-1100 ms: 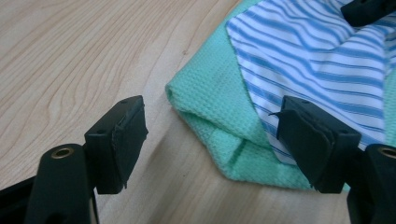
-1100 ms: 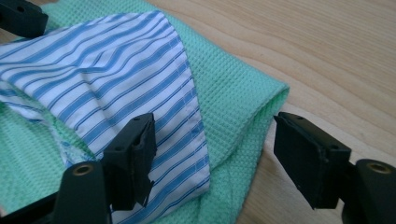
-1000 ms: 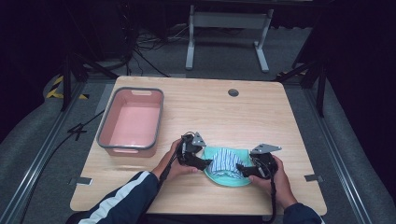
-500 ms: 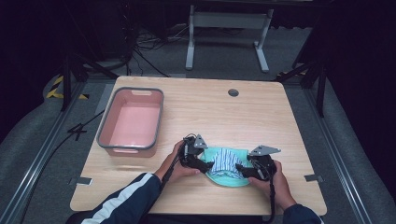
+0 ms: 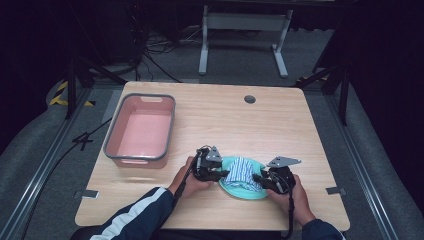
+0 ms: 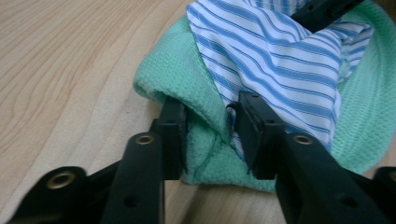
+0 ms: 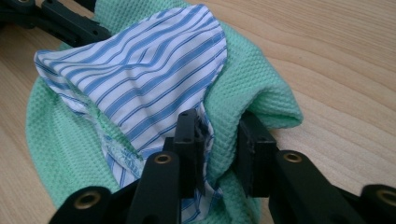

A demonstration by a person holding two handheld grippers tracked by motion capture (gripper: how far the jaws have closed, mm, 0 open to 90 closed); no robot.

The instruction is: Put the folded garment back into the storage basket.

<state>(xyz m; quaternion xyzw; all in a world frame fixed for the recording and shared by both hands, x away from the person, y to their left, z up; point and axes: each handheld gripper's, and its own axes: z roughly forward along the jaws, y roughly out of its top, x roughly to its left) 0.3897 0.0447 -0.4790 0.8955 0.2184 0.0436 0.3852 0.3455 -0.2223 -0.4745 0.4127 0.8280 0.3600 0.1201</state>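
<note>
Rumpled green waffle-weave cloth (image 5: 245,189) with a blue-striped white lining (image 5: 241,172) bunched up

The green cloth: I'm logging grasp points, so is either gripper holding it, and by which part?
Both. The left gripper pinches a fold at one edge of the green cloth; the right gripper pinches the opposite edge.
</note>
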